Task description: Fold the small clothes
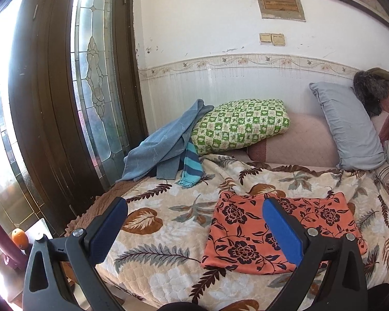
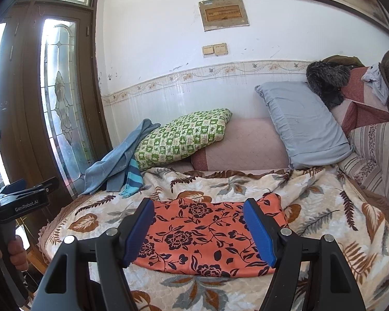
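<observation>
Folded orange floral garment (image 2: 207, 235) lies flat on the leaf-print blanket (image 2: 324, 207).
Both the left gripper (image 1: 194, 230) and right gripper (image 2: 201, 229) hover above the garment, fingers spread wide, holding nothing.

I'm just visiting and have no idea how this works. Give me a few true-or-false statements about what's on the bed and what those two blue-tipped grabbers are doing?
1. The orange flowered cloth lies flat on the leaf-patterned blanket. True.
2. The right gripper is clamped on the cloth. False: its jaws are spread wide, holding nothing.
3. The left gripper is open too. True.
4. The green checked pillow sits on top of the orange cloth. False: it lies farther back, near the wall.
5. A blue garment is draped beside the green pillow, near the door. True.
6. The grey pillow lies flat on the blanket. False: it leans up against the wall.
</observation>
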A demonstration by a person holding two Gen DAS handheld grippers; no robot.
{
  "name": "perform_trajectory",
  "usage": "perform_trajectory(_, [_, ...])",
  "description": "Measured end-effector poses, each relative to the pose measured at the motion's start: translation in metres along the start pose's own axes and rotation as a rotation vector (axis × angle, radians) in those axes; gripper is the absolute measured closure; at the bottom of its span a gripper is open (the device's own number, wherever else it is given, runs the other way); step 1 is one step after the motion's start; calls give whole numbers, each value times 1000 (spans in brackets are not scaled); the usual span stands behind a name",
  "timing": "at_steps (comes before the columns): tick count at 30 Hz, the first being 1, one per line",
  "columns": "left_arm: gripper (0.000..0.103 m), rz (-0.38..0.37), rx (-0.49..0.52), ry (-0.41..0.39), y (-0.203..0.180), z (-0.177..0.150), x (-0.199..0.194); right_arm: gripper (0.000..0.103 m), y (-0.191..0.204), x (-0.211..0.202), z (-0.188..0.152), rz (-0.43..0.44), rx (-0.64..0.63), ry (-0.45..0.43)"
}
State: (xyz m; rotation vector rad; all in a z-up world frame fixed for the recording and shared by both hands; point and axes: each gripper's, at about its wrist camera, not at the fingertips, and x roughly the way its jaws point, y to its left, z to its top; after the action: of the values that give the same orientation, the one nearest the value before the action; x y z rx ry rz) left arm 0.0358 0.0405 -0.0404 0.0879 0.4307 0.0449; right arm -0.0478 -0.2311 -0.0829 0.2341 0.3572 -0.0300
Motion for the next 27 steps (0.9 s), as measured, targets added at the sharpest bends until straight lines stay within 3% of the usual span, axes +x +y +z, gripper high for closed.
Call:
perform_trajectory(7, [0,-22,27,-18,-11,7,-14,28,-12,-19,8,-32,15,-30])
perform_trajectory(18, [0,-129,110,-26,-52,11,-33,26,-46,-51,14,-121,48,-57])
perform_trajectory(27, [0,-200,172,79,-88,-11,-13,26,-81,-37,-7,-172,128,69])
